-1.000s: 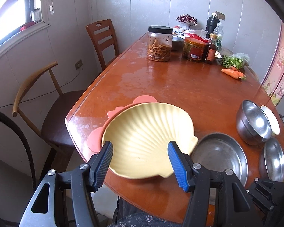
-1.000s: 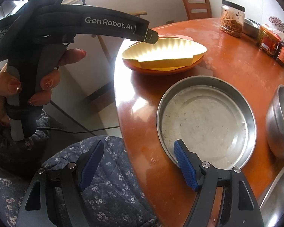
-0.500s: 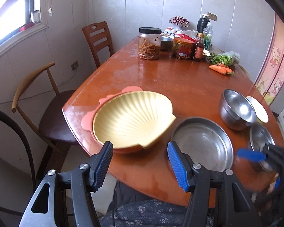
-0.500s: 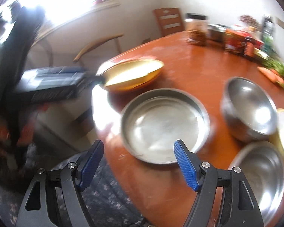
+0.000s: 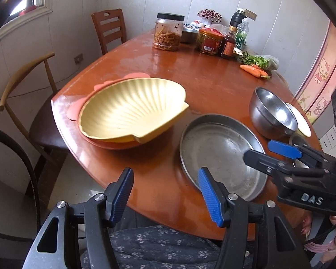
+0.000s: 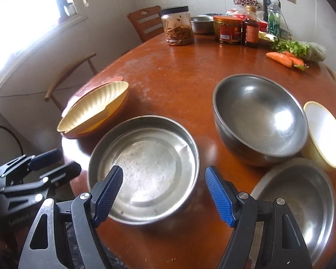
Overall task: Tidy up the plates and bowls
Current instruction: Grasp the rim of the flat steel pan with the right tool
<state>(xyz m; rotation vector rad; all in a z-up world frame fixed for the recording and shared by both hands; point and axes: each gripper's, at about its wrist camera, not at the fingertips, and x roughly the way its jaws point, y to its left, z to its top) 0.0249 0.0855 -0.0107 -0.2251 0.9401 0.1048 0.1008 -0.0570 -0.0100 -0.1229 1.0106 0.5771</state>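
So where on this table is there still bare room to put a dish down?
The widest bare patch is mid-table, between the shell-shaped yellow dish, the deep steel bowl and the jars at the far end. The near edge is crowded: flat steel pan, second steel bowl and white bowl sit close together.

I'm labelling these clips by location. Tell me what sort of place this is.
Most likely a home dining area or eat-in kitchen. A wooden dining table with chairs beside it holds steel bowls, a shell-shaped dish, food jars and sauce bottles, plus carrots and greens at the far end.
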